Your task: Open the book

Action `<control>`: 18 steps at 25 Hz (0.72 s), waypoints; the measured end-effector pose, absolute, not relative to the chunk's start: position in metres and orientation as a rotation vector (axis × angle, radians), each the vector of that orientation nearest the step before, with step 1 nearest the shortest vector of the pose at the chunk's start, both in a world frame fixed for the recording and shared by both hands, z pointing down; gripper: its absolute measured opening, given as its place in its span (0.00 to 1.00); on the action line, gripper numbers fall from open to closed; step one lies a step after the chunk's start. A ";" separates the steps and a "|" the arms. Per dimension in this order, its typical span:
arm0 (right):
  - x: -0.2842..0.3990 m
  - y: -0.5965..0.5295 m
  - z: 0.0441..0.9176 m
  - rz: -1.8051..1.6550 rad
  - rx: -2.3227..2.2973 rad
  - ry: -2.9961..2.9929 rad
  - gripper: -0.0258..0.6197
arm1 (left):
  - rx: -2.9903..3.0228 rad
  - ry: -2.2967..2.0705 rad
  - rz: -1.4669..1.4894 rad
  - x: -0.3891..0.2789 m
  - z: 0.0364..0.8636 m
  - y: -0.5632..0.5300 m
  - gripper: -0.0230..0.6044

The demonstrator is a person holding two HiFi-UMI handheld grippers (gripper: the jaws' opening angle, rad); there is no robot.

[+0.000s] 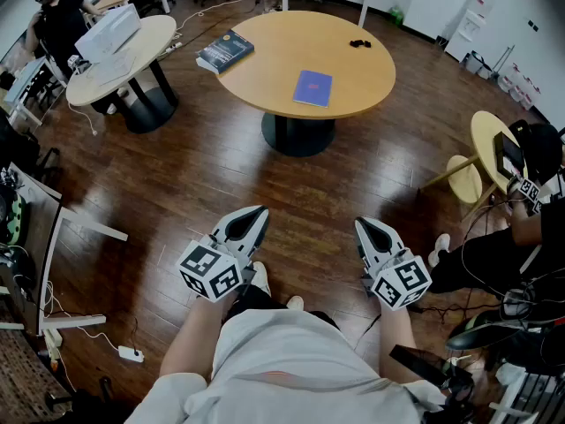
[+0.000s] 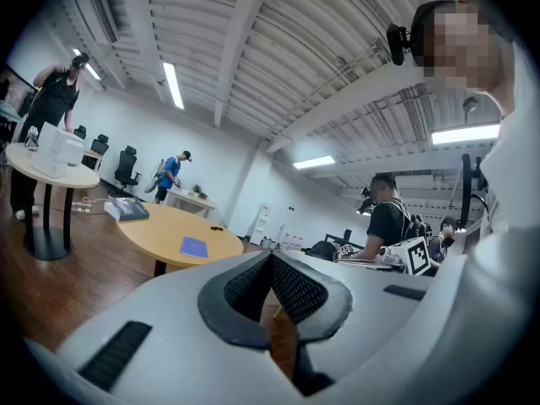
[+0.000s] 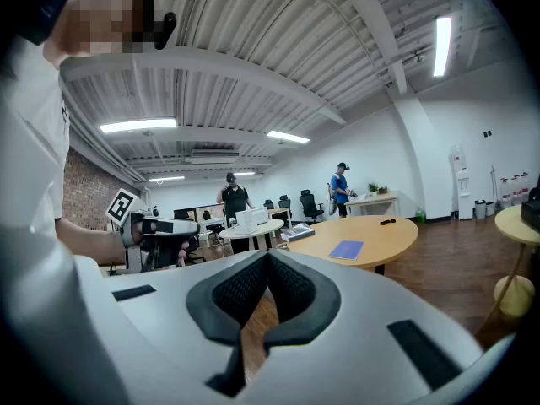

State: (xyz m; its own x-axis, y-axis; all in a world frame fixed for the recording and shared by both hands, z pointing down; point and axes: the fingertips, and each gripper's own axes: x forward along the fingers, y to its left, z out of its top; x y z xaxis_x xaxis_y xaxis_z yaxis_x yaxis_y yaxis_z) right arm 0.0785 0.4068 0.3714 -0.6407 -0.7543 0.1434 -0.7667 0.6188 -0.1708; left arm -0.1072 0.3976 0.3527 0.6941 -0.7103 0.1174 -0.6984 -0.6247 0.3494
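A thin blue book lies closed on the round wooden table, well ahead of me across the dark wood floor. It also shows as a small blue book in the left gripper view and as the blue book in the right gripper view. A thicker dark book rests at the table's far left edge. My left gripper and right gripper are held close to my body, far from the table. Both are shut and empty, with the pads meeting at the tips.
A small black object lies on the table's far side. A second round table with a white box stands at the left. At the right stands a small round side table beside a seated person. Cables and a power strip lie near my left.
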 end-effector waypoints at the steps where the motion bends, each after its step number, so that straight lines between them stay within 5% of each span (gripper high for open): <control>1: 0.077 0.402 0.373 0.341 1.303 -2.783 0.04 | 2.541 -1.100 -0.044 -0.108 0.353 0.393 0.04; 18: 0.043 0.232 0.380 0.337 1.304 -2.722 0.04 | 2.555 -1.144 -0.066 -0.156 0.367 0.219 0.04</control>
